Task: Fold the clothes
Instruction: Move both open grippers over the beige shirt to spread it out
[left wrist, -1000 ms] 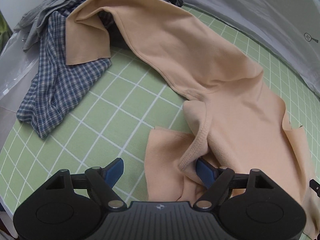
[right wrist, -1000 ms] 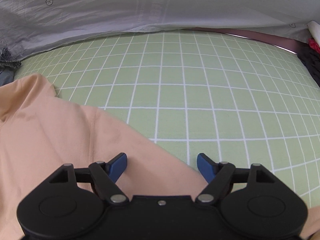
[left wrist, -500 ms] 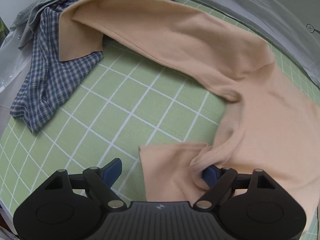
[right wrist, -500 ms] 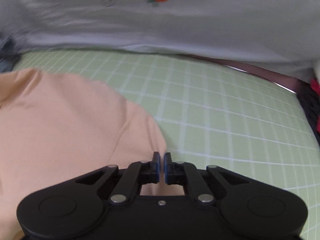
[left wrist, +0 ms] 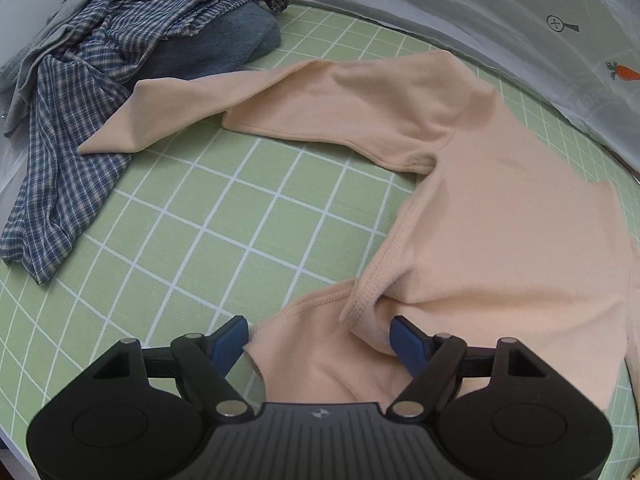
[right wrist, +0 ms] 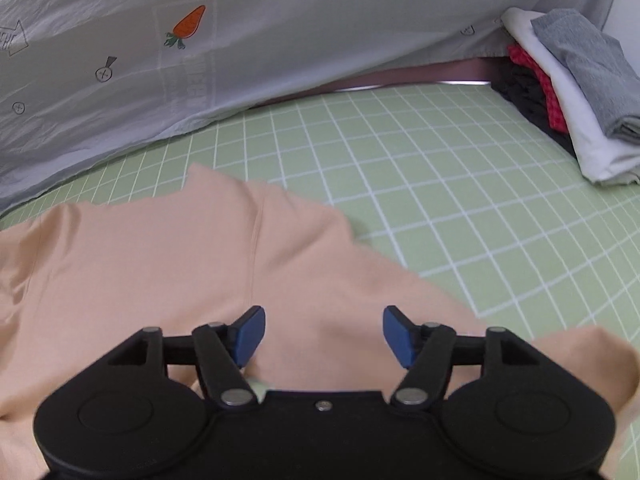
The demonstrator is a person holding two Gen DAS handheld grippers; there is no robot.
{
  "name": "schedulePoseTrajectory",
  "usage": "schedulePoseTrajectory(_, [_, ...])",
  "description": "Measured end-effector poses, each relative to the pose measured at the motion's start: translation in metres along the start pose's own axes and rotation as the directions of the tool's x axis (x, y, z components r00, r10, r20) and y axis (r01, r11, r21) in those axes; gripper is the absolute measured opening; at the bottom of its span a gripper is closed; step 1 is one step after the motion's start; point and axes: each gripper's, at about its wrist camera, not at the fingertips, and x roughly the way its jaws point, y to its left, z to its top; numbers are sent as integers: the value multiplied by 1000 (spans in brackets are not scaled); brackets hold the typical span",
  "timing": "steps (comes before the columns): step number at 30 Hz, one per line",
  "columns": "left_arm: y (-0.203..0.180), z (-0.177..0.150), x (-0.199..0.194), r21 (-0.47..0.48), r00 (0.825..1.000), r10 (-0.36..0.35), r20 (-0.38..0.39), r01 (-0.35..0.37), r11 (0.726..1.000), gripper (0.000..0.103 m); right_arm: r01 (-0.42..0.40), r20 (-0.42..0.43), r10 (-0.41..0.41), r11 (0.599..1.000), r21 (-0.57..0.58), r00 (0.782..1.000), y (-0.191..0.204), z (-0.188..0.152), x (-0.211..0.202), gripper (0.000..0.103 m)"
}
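A peach long-sleeved top (left wrist: 500,220) lies spread on the green grid mat (left wrist: 200,220). Its sleeve (left wrist: 320,108) stretches left toward a heap of clothes. My left gripper (left wrist: 320,338) points down at the top's stitched hem, and a bunched fold of that hem lies between its blue pads. Its jaws are closing but still stand wide and do not press on the cloth. In the right wrist view the same top (right wrist: 160,260) fills the lower left. My right gripper (right wrist: 322,336) hovers over it with its jaws opening and nothing pinched between them.
A blue plaid shirt (left wrist: 80,100) and a blue-grey cloth (left wrist: 224,48) are heaped at the far left. A grey sheet with carrot prints (right wrist: 280,20) runs along the back. A stack of folded clothes (right wrist: 572,92) sits at the far right of the mat (right wrist: 440,168).
The peach top slid right and flattened, and its sleeve came off the plaid heap. My right gripper shut on the cloth half a second ago and stands open again, shifted sideways.
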Motion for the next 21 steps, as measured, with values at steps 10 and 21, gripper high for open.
schedulePoseTrajectory(10, [24,-23,-19,84,999,-50,-5,51,995,76,-29,-48,29,1000,2,998,36,-79,-55,95])
schedulePoseTrajectory(21, [74,-52,-47,180,997,-71,34,64,982,77,-94,-115,85,993,-76,990,106,-142,-73,89])
